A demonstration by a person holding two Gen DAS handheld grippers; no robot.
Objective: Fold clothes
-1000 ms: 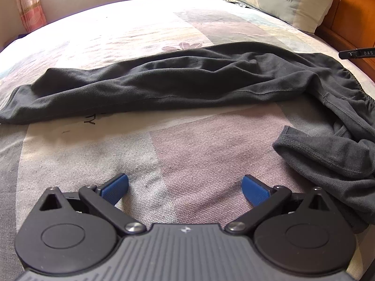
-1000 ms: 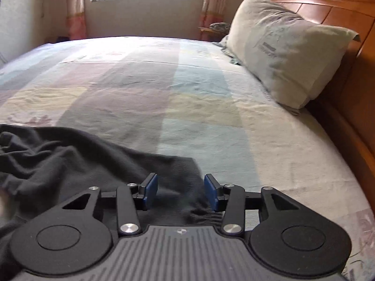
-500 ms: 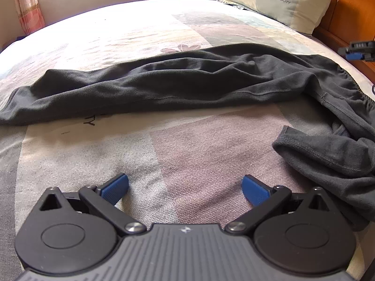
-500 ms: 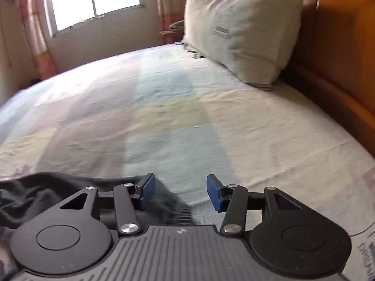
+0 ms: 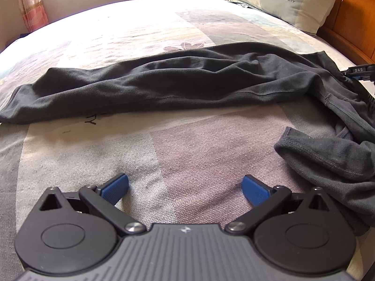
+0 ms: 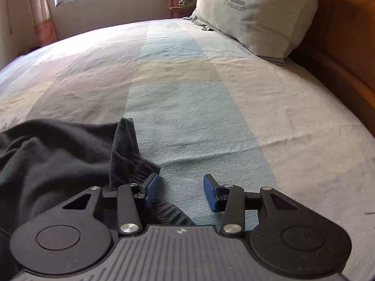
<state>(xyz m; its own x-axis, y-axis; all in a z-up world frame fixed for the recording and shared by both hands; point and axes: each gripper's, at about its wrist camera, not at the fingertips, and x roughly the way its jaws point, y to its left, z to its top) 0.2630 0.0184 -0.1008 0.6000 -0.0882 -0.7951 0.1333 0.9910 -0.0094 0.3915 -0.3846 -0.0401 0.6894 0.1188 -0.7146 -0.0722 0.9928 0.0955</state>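
Left wrist view: dark trousers sprawl unfolded across the bed, one leg toward the left edge, the other bunched at the right edge.
Progress: no fold made yet (everything is left, I judge).
Left gripper: spread wide over bare bedspread, holding nothing.
Right gripper: jaws closing at the waistband; cloth lies between them, not yet pinched.
Containers: none in sight.
Pillow: by the headboard.
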